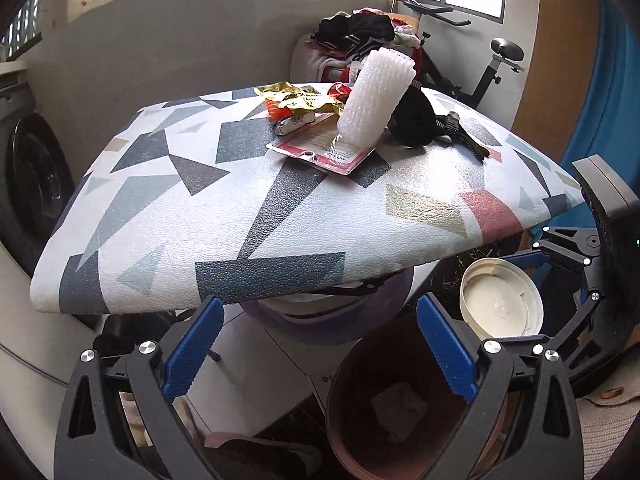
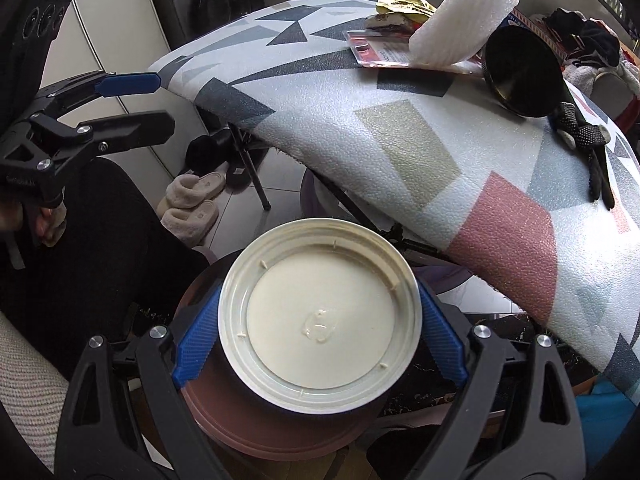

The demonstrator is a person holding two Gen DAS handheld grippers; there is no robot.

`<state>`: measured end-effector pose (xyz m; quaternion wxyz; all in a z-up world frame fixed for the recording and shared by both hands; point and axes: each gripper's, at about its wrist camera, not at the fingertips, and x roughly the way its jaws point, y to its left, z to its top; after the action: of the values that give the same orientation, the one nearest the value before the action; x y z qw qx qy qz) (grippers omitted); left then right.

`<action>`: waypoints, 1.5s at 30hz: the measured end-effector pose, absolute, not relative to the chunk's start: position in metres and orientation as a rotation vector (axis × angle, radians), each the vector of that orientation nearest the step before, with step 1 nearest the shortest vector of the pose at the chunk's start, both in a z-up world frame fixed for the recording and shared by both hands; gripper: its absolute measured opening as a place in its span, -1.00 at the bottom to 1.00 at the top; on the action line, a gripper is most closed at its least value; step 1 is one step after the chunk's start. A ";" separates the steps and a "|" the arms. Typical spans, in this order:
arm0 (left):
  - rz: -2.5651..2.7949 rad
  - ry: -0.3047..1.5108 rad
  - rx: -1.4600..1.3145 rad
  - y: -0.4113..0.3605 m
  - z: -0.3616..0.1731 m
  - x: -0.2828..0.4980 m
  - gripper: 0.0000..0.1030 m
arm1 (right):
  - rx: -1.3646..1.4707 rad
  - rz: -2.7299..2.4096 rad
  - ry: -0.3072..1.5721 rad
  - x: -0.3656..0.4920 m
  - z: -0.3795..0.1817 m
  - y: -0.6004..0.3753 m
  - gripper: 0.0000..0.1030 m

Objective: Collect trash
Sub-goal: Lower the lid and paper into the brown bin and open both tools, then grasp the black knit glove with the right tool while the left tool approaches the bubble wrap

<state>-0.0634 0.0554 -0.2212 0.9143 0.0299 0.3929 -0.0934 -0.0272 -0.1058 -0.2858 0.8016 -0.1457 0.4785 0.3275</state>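
- The right gripper has its blue fingers clamped on opposite edges of a cream lid, which fills the lower centre of the right wrist view, inner face toward the camera with a small smear at its middle.
- In that view the lid sits directly over the brown bin, whose rim curves under it at the bottom of the frame; my reading is that this piece is at the drop point but not yet let go.
- The left gripper holds nothing, its jaws spread wide at the bottom of the left wrist view, above the bin.
- Inside the bin, lower centre of the left view, lies one pale crumpled piece, so at least one item seems already collected; what it is I cannot tell.
- The lid also shows at the right of the left view, just below the table edge.
- Left on the table, upper centre of the left view: a white foam sleeve standing tilted on a red blister card, with a gold wrapper and a small wrapped packet beside them.
- A black round object and a black glove lie to the right of these; whether they count as trash is unclear.
- Judged so, the task is early to midway: several table pieces remain.
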 end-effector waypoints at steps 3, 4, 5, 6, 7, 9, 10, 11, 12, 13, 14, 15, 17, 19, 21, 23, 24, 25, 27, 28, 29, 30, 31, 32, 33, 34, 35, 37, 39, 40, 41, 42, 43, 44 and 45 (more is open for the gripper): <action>-0.187 0.824 0.054 0.056 -0.224 -0.061 0.84 | -0.312 0.699 1.037 -0.027 -0.288 -0.106 0.74; -0.185 0.828 0.057 0.056 -0.225 -0.062 0.84 | -0.309 0.695 1.040 -0.027 -0.289 -0.106 0.74; -0.186 0.830 0.059 0.056 -0.226 -0.062 0.84 | -0.307 0.690 1.043 -0.026 -0.289 -0.107 0.74; -0.186 0.830 0.063 0.055 -0.226 -0.062 0.84 | -0.305 0.685 1.048 -0.024 -0.290 -0.106 0.76; -0.186 0.829 0.067 0.054 -0.226 -0.063 0.84 | -0.301 0.680 1.052 -0.023 -0.291 -0.106 0.84; -0.185 0.829 0.072 0.053 -0.226 -0.063 0.84 | -0.294 0.670 1.050 -0.021 -0.290 -0.107 0.87; -0.185 0.830 0.073 0.053 -0.226 -0.063 0.84 | -0.292 0.665 1.051 -0.020 -0.290 -0.107 0.88; -0.184 0.831 0.074 0.053 -0.226 -0.063 0.84 | -0.292 0.655 1.051 -0.020 -0.290 -0.108 0.88; -0.183 0.831 0.074 0.053 -0.226 -0.063 0.84 | -0.295 0.643 1.052 -0.019 -0.290 -0.109 0.89; -0.182 0.832 0.073 0.053 -0.226 -0.062 0.84 | -0.293 0.636 1.053 -0.018 -0.290 -0.110 0.89; -0.180 0.833 0.073 0.053 -0.226 -0.062 0.84 | -0.287 0.631 1.055 -0.017 -0.290 -0.111 0.89; -0.178 0.834 0.073 0.053 -0.227 -0.062 0.84 | -0.281 0.626 1.055 -0.015 -0.290 -0.113 0.89; -0.173 0.836 0.075 0.053 -0.226 -0.061 0.85 | -0.277 0.616 1.046 -0.014 -0.288 -0.116 0.89; -0.159 0.836 0.076 0.053 -0.226 -0.060 0.89 | -0.280 0.607 1.026 -0.011 -0.283 -0.118 0.89; -0.156 0.838 0.069 0.055 -0.224 -0.058 0.89 | -0.272 0.591 1.004 -0.008 -0.276 -0.124 0.89; -0.149 0.834 0.058 0.057 -0.223 -0.056 0.89 | -0.253 0.578 0.992 -0.001 -0.269 -0.130 0.89; -0.147 0.832 0.051 0.058 -0.222 -0.054 0.89 | -0.246 0.570 0.994 0.004 -0.266 -0.133 0.89; -0.145 0.830 0.044 0.059 -0.221 -0.053 0.89 | -0.242 0.555 1.005 0.009 -0.264 -0.137 0.89; -0.143 0.824 0.033 0.062 -0.219 -0.049 0.89 | -0.233 0.530 1.014 0.019 -0.259 -0.143 0.89; -0.144 0.823 0.022 0.063 -0.217 -0.047 0.89 | -0.229 0.523 1.008 0.024 -0.256 -0.146 0.89; -0.136 0.820 0.012 0.064 -0.215 -0.044 0.89 | -0.229 0.518 0.995 0.027 -0.253 -0.150 0.89; -0.127 0.817 0.001 0.065 -0.212 -0.041 0.89 | -0.235 0.512 0.981 0.031 -0.251 -0.151 0.89; -0.125 0.810 -0.013 0.067 -0.209 -0.038 0.89 | -0.245 0.505 0.962 0.034 -0.248 -0.153 0.89; -0.122 0.797 -0.029 0.069 -0.205 -0.035 0.89 | -0.256 0.498 0.936 0.037 -0.243 -0.156 0.89; -0.120 0.781 -0.042 0.070 -0.201 -0.033 0.89 | -0.268 0.486 0.912 0.041 -0.240 -0.157 0.89; -0.114 0.767 -0.053 0.072 -0.197 -0.029 0.89 | -0.279 0.476 0.896 0.046 -0.237 -0.159 0.89; -0.101 0.757 -0.055 0.073 -0.193 -0.025 0.89 | -0.286 0.468 0.884 0.050 -0.235 -0.161 0.89; -0.049 0.735 -0.042 0.076 -0.186 -0.016 0.89 | -0.294 0.460 0.866 0.060 -0.229 -0.167 0.89; -0.038 0.716 -0.055 0.080 -0.179 -0.006 0.89 | -0.300 0.462 0.858 0.070 -0.225 -0.172 0.89; -0.032 0.699 -0.058 0.082 -0.175 -0.002 0.89 | -0.303 0.459 0.855 0.076 -0.224 -0.174 0.89; -0.027 0.678 -0.056 0.083 -0.170 0.002 0.89 | -0.305 0.450 0.849 0.081 -0.222 -0.177 0.89; -0.026 0.664 -0.052 0.083 -0.167 0.006 0.89 | -0.304 0.442 0.846 0.086 -0.221 -0.179 0.89; -0.028 0.660 -0.049 0.083 -0.164 0.011 0.89 | -0.299 0.436 0.846 0.091 -0.220 -0.182 0.89; -0.033 0.662 -0.048 0.082 -0.162 0.016 0.89 | -0.293 0.433 0.849 0.096 -0.220 -0.185 0.89; -0.038 0.665 -0.050 0.082 -0.160 0.021 0.89 | -0.286 0.429 0.856 0.100 -0.220 -0.188 0.89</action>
<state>0.0208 0.0819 -0.1604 0.9447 -0.0246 0.3266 -0.0187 0.1003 -0.1881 -0.2199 0.8778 -0.1373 0.4104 0.2056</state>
